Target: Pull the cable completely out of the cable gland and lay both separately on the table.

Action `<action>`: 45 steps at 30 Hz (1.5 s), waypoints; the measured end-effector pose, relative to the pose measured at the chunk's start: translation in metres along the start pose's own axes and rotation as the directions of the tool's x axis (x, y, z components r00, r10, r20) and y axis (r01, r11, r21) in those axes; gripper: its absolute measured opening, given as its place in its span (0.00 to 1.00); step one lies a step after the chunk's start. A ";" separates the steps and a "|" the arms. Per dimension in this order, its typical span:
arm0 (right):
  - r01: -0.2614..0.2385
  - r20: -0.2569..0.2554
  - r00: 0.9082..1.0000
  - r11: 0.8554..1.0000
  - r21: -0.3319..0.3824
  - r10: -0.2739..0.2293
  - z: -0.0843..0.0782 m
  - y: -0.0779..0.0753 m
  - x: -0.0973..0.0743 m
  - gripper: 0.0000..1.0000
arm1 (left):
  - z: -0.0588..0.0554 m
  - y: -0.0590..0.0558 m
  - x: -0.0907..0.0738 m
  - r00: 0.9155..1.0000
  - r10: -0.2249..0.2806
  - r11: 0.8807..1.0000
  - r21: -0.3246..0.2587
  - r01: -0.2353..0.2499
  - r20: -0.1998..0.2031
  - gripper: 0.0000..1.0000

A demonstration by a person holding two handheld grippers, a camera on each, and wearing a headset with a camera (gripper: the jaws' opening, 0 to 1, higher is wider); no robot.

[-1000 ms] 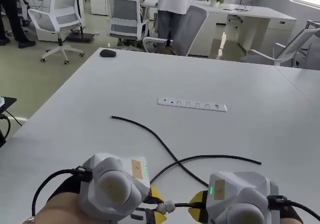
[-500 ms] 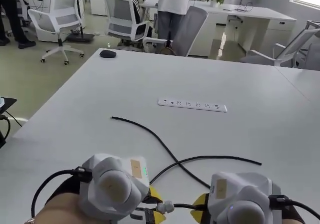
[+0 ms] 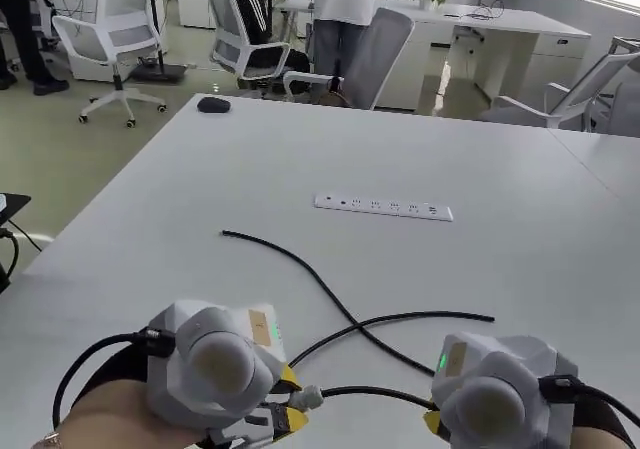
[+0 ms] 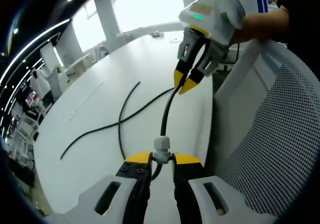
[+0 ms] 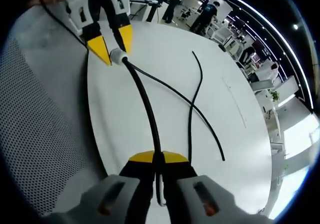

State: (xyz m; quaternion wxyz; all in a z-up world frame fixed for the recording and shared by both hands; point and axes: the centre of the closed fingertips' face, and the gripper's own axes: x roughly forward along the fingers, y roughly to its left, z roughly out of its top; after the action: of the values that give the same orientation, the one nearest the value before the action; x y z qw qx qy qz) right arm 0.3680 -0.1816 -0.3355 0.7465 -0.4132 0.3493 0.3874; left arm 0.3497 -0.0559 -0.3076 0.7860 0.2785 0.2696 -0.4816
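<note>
Left tongs point(image 4: 162, 159) grip gland point(image 4: 161, 145) — right tongs point(image 5: 157, 158) (closed) pinch cable point(image 5: 145, 104).

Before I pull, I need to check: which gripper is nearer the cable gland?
Left. The left gripper is clamped on the cable gland itself. The right gripper grips the cable farther along, apart from the gland.

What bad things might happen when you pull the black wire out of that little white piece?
1. The left gripper pinches the small cable gland only at its jaw tips, close to the table edge. If the gland comes free suddenly, it might slip and drop off.
2. The right gripper clamps the cable, and black cable lengths cross on the table beyond it. Pulling may drag or tangle them.
</note>
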 end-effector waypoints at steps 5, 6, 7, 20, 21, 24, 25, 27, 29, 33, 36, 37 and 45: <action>0.040 -0.108 0.993 0.999 0.013 -0.038 -0.023 -0.009 0.000 0.02 | 0.001 0.000 0.000 1.000 -0.001 1.000 -0.007 0.001 0.003 0.17; 0.041 -0.119 0.992 0.999 0.015 -0.039 -0.026 -0.010 0.000 0.02 | -0.001 0.000 0.000 1.000 0.001 1.000 -0.002 -0.001 -0.003 0.17; 0.041 -0.133 0.990 0.999 0.024 -0.038 -0.030 -0.010 0.000 0.02 | -0.001 0.000 0.000 1.000 0.002 1.000 -0.001 -0.002 -0.004 0.17; -0.114 -0.068 0.991 0.993 0.040 0.116 -0.014 0.026 0.007 0.20 | 0.002 -0.005 0.001 0.999 0.039 0.971 0.238 -0.029 -0.035 0.17; -0.130 -0.039 0.991 0.991 0.034 0.132 -0.006 0.029 0.006 0.21 | 0.004 -0.005 0.002 0.998 0.047 0.966 0.255 -0.037 -0.036 0.17; -0.162 0.087 0.982 0.985 -0.054 0.167 0.028 0.039 0.003 0.22 | 0.009 -0.010 0.002 0.998 0.056 0.955 0.292 -0.042 -0.041 0.17; -0.168 0.130 0.976 0.983 -0.069 0.176 0.038 0.042 0.000 0.22 | 0.009 -0.010 0.003 0.997 0.061 0.952 0.303 -0.045 -0.044 0.17; -0.191 0.224 0.954 0.979 -0.066 0.201 0.059 0.048 -0.007 0.22 | 0.009 -0.010 0.004 0.997 0.068 0.942 0.332 -0.049 -0.047 0.17; -0.191 0.311 0.927 0.978 -0.085 0.208 0.077 0.051 -0.016 0.21 | 0.008 -0.012 0.005 0.996 0.067 0.935 0.352 -0.044 -0.054 0.17; -0.208 0.378 0.898 0.975 -0.084 0.224 0.093 0.056 -0.024 0.17 | 0.006 -0.018 0.009 0.995 0.062 0.912 0.409 -0.023 -0.084 0.17; -0.219 0.364 0.902 0.972 -0.082 0.234 0.091 0.058 -0.022 0.10 | 0.006 -0.019 0.012 0.995 0.062 0.898 0.439 -0.021 -0.079 0.17; -0.226 0.349 0.906 0.970 -0.084 0.241 0.089 0.059 -0.021 0.09 | 0.007 -0.019 0.012 0.995 0.060 0.898 0.440 -0.021 -0.075 0.17; -0.232 0.335 0.910 0.970 -0.075 0.244 0.084 0.058 -0.019 0.03 | 0.015 -0.022 0.012 0.999 0.038 0.897 0.442 -0.019 -0.033 0.18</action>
State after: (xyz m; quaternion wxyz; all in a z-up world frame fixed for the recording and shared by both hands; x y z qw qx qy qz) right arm 0.3258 -0.0914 -0.3046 0.7359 -0.3066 0.2555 0.5470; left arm 0.3372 -0.0822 -0.3093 0.7038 0.4630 0.1651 -0.5129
